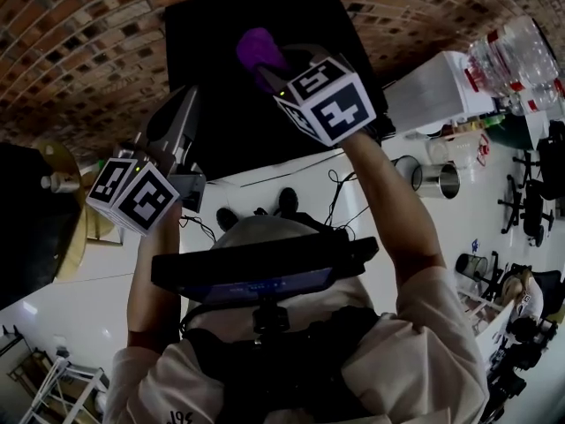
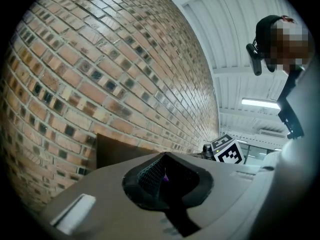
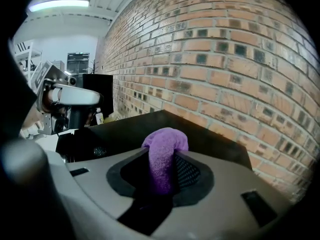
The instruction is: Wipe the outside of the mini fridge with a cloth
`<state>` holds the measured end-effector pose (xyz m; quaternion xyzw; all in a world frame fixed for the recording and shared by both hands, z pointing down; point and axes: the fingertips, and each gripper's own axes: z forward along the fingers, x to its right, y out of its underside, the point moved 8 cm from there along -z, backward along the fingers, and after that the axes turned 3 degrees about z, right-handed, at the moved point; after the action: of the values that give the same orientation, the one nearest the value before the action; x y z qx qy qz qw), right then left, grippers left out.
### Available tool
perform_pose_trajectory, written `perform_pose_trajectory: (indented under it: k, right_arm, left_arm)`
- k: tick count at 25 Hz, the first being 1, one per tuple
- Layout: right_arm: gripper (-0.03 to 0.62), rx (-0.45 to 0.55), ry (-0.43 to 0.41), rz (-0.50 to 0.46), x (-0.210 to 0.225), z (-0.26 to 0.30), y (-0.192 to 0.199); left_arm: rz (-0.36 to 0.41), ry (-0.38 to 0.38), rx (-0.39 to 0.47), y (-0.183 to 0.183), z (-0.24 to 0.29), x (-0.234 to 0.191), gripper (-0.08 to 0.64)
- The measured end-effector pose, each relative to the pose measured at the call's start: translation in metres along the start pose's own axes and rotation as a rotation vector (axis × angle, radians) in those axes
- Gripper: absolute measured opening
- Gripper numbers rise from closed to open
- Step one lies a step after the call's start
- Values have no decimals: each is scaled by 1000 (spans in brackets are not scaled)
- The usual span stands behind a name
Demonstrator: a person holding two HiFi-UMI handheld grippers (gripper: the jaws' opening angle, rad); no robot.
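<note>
We see the mini fridge (image 1: 231,104) as a black box at 12 o'clock in the head view, backed against the brick wall (image 1: 79,34). Only its top shows plainly, and our arms and grippers cover its near edge. The right gripper (image 3: 161,176) has its fingers part-way closed, clamped on the purple cloth (image 3: 164,149) — a rolled wad whose long axis runs along the gripper's own line, from 6 to 12 o'clock in the right gripper view, its rounded free end curling over at the top. In the head view that end pokes out toward 11 o'clock, over the fridge's top. The cloth's lower half is buried between the pads, and we cannot tell whether its tip touches the fridge. The left gripper (image 1: 179,113), at the fridge's 8 o'clock edge, has its fingers pressed together on nothing we can make out. Its own view catches only a dark corner of the fridge beside the bricks — the rest is cut off
</note>
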<state>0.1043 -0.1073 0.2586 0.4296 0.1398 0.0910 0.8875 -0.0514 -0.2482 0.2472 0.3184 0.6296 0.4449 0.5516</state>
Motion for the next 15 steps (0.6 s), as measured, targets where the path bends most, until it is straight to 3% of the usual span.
perform_pose_trajectory:
  k: [15]
  right_arm:
    - [130,-36,71,52,60,-39,41]
  left_arm:
    - [20,29,-30,3,23,27,6]
